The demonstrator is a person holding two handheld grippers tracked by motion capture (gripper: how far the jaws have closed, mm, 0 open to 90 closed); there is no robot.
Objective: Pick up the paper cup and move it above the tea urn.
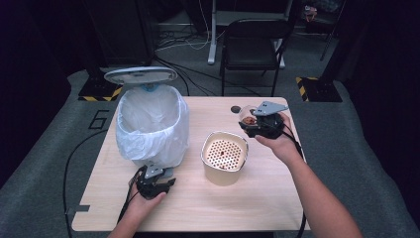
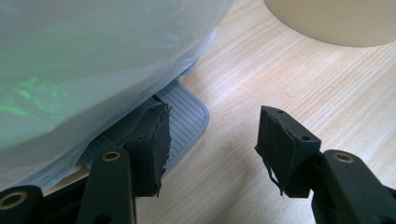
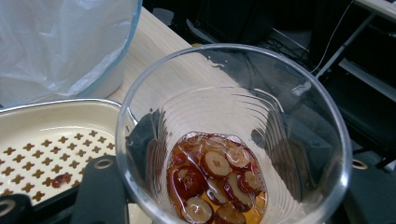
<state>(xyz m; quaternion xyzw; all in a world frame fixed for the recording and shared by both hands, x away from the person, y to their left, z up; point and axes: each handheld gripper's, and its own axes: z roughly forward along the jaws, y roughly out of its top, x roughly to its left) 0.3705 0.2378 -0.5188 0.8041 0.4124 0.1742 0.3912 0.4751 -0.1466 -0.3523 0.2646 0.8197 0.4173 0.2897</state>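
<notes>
Glass cup (image 3: 233,135) of date slices (image 3: 217,179), pinched in right tool (image 1: 261,124): fragile, slippery; grip mid-wall. Left tool (image 2: 210,140) spread.

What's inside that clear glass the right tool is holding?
Inside the glass, gripped by the right tool, lie reddish-brown fruit slices with pale centres, in a little amber liquid. The top slices cover whatever lies beneath them at the bottom.

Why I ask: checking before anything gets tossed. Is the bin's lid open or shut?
Open: the bin's lid stands raised above the bag-lined bin, and the left tongs sit at its pedal.
</notes>
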